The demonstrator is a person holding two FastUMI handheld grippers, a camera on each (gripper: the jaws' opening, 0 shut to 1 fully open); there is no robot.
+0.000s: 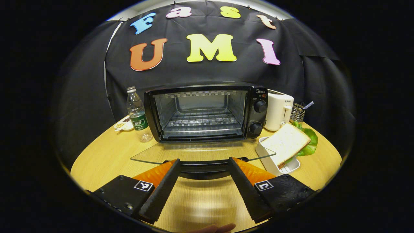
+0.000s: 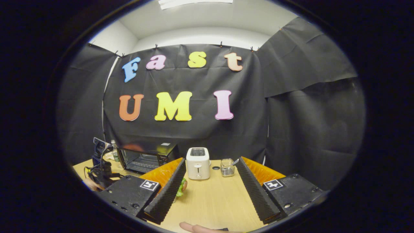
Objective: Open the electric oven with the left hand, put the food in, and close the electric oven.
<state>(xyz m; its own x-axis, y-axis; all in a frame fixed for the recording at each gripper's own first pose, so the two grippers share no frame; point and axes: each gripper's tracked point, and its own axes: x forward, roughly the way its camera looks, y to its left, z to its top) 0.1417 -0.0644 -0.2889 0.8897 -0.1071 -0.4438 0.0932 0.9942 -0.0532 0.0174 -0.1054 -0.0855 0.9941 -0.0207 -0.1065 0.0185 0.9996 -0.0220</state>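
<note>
Oven [image 1: 207, 111] door [image 1: 200, 154] lies open flat; left tongs [image 1: 204, 163] spread beside its handle. Sandwich [image 1: 286, 142] waits on the worktop [image 1: 106, 155]. Right tongs [image 2: 211, 163] spread.

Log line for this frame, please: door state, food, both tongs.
oven door down, open | left tongs open at door handle | sandwich in white tray, not loaded | right tongs open, empty

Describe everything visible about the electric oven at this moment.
The electric oven is a small black countertop unit on the wooden table. Its glass door is folded down flat, fully open, with its dark handle lying between the open fingers of the left gripper. Inside: bare wire rack, metal walls, no food. Two round knobs sit on its right panel.
</note>
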